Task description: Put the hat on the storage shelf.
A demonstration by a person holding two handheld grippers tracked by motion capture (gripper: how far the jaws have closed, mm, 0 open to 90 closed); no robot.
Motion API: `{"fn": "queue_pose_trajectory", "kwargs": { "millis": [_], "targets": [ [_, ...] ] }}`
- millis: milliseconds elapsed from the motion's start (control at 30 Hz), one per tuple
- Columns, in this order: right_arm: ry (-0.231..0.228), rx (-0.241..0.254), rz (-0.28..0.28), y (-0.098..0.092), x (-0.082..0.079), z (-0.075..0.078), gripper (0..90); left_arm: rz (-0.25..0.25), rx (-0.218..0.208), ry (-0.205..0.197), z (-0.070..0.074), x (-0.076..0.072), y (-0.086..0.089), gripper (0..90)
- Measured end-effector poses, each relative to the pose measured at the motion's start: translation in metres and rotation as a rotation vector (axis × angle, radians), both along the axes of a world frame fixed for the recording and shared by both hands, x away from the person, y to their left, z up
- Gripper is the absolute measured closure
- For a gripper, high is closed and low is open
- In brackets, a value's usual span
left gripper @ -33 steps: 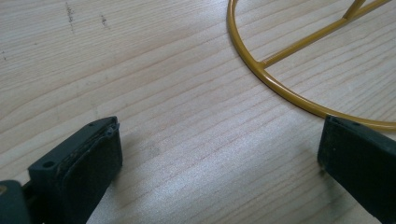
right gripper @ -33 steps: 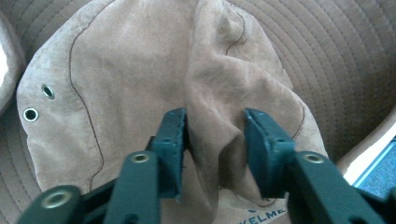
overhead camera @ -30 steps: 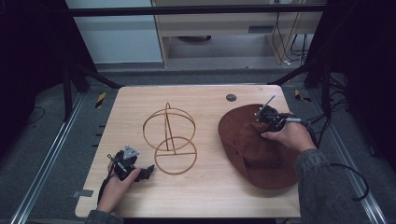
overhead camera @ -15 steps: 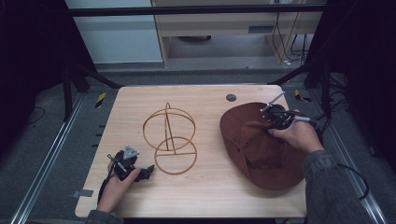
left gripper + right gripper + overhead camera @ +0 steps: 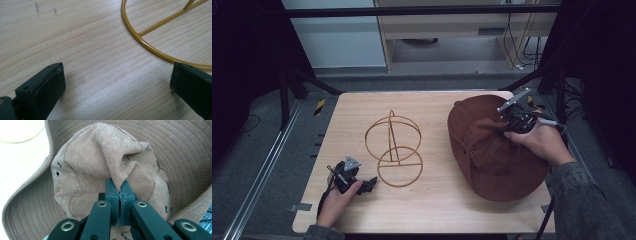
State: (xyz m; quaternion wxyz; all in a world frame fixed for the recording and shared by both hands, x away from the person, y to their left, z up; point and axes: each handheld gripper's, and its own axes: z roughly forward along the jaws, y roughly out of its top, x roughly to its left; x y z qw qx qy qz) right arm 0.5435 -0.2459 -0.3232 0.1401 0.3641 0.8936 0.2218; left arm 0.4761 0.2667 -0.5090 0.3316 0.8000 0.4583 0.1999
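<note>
— So, which step are you on?

— Picking up the hat (image 5: 499, 160). My right claw (image 5: 120, 188) is pinching a fold of its crown, its 2 jaws pressed together on the cloth, and the near edge of the brim looks lifted off the table (image 5: 427, 210). The hat sits at the right side of the table, well apart from the wire stand (image 5: 393, 149).

— And your left claw (image 5: 117, 82)?

— Spread wide, holding nothing, low over the wood just beside the stand's base ring.

— Next?

— I judge the hat must travel left and come down with its crown over the stand's upper hoop. The pinch is small, so cloth could slip.
</note>
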Motion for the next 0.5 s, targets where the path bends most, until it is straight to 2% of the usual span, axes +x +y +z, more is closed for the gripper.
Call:
{"fn": "queue_pose_trajectory", "kwargs": {
  "millis": [233, 500],
  "targets": [
    [-0.038, 0.018, 0.005, 0.002, -0.010, 0.024, 88.2, -0.001, 0.001, -0.001, 0.000, 0.000, 0.000, 0.0],
    [-0.062, 0.018, 0.015, 0.007, -0.019, 0.039, 88.1, 0.002, 0.001, -0.001, 0.000, 0.000, 0.000, 0.0]
  ]
}}
